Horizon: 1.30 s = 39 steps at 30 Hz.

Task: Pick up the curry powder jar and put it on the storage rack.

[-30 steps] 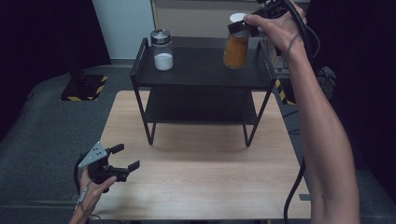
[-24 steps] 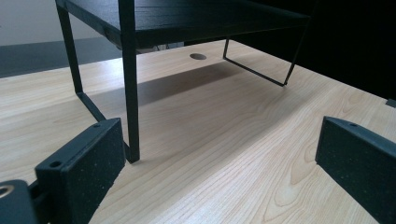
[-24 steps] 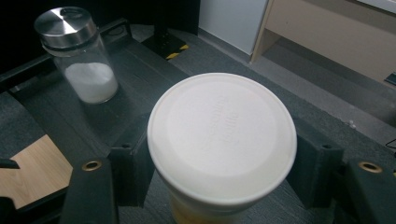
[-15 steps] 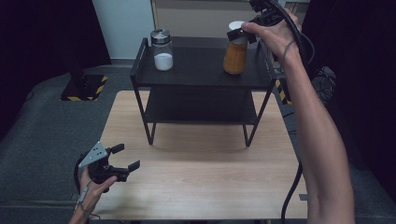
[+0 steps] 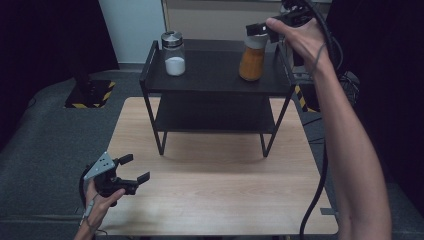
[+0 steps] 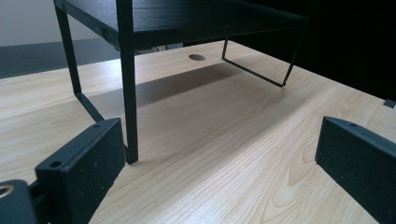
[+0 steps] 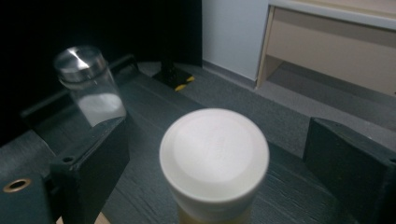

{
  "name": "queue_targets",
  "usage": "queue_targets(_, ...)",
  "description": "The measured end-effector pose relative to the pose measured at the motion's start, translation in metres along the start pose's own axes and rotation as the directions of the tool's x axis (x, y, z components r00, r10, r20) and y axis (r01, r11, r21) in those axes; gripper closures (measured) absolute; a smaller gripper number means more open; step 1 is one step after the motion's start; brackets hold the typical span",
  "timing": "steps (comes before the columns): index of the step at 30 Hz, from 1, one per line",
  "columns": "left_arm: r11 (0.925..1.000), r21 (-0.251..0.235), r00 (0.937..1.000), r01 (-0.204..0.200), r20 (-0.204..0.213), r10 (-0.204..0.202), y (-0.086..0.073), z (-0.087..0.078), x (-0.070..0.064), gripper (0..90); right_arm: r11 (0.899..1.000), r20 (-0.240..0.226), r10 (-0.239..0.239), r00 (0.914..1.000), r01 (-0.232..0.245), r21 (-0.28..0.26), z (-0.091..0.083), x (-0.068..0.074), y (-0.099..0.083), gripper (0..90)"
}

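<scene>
An orange spice jar (image 5: 251,62) with a white cap (image 7: 214,154) stands on the right of the black shelf's top (image 5: 215,80). My right gripper (image 5: 260,29) hovers just over that cap, open. In the right gripper view its two jaws stand wide on either side of the cap without touching it. A glass jar of white powder (image 5: 174,54) with a silver lid (image 7: 80,58) stands at the top's left. My left gripper (image 5: 131,168) is open low over the wooden table (image 5: 215,190) at front left, with nothing between its jaws.
The two-tier shelf takes up the back half of the table, and its front left leg (image 6: 128,84) stands just ahead of my left gripper (image 6: 219,140). A round cable hole (image 6: 197,57) lies under the shelf. Grey floor surrounds the table.
The orange jar has come down onto the shelf top, and my right gripper's jaws now stand apart from its cap. The left gripper has not moved.
</scene>
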State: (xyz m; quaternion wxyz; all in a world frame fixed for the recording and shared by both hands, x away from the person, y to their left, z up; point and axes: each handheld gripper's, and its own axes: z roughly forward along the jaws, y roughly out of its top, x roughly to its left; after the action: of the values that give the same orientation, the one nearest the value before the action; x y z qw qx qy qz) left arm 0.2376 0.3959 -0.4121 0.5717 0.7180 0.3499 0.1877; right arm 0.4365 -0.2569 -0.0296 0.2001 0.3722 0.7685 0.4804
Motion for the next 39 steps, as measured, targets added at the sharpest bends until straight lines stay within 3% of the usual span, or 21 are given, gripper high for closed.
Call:
queue_targets(4, 1.0, 0.004, 1.0, -0.004, 0.001, 0.004, 0.001, 0.001, 0.0, 0.3, 0.999, 0.01, 0.007, 0.9999, -0.007, -0.04, -0.028, 0.005, 0.002, 7.4)
queue_targets(9, 1.0, 0.005, 1.0, -0.008, 0.002, 0.008, 0.001, 0.001, -0.001, 0.3, 0.999, 0.018, -0.006, 0.9998, 0.006, -0.041, -0.044, 0.008, -0.001, 7.6)
queue_targets(20, 0.9999, 0.013, 1.0, -0.009, 0.002, 0.009, 0.001, 0.002, -0.002, 0.3, 0.998, -0.031, -0.036, 0.9989, 0.035, -0.05, -0.074, 0.011, -0.034, 8.6)
queue_targets(24, 0.9998, 0.015, 0.9999, -0.01, 0.001, 0.01, 0.002, 0.003, -0.002, 0.3, 0.996, -0.058, -0.072, 0.9957, 0.069, -0.061, -0.083, 0.017, -0.051, 8.6)
queue_targets(34, 0.9998, 0.017, 0.9999, -0.012, 0.001, 0.012, 0.002, 0.003, -0.002, 0.3, 0.986, -0.185, -0.158, 0.97, 0.146, -0.077, -0.088, 0.033, -0.115, 8.6)
queue_targets(39, 0.9997, 0.02, 0.9999, -0.011, -0.002, 0.011, 0.002, 0.003, -0.003, 0.4, 0.986, -0.246, -0.157, 0.9566, 0.135, -0.102, -0.085, 0.038, -0.149, 8.2)
